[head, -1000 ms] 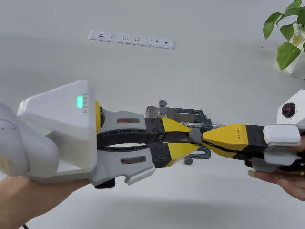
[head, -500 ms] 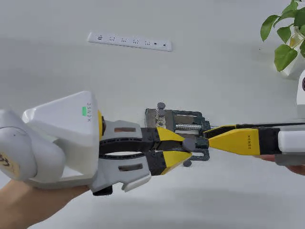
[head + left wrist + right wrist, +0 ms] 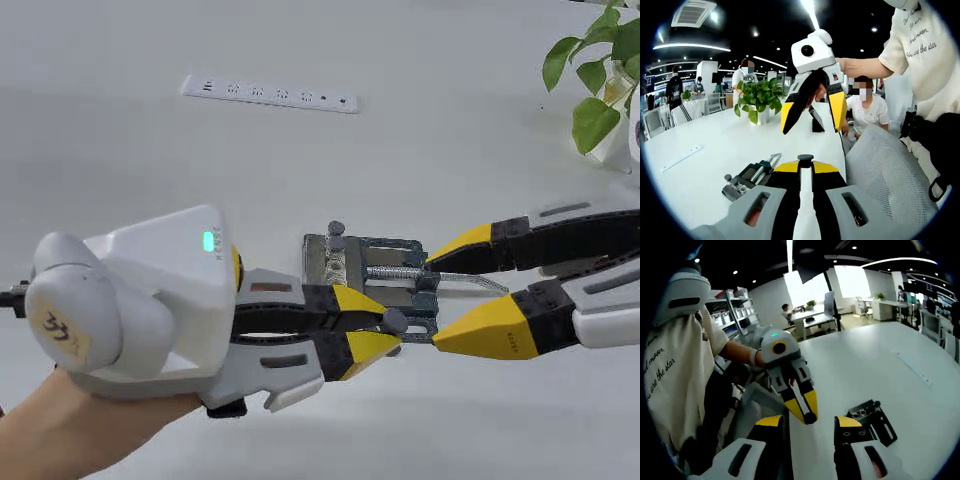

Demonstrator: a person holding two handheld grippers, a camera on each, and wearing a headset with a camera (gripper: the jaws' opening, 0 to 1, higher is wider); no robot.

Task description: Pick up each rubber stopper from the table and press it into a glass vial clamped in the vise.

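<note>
Left gripper (image 3: 390,324) is clamped on a dark rubber stopper (image 3: 397,319) above the near edge of the vise (image 3: 322,262). Right gripper (image 3: 432,304) has its jaws spread wide, with nothing between them. Both partly cover the vise, and the vial is hard to make out. Bare table (image 3: 150,170) lies beyond, up to the power strip (image 3: 270,94).

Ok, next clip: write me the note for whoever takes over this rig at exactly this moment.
Left tool: shut on a grey rubber stopper, held in the air near the vise.
Right tool: open, holding nothing, jaws spread facing the left tool's tip.
Vise: on the white table, vials clamped at its far end.
Done: a second stopper looks seated there, though it is too small to be sure.
Left: press the held stopper into an open vial, then check the table for more.
</note>
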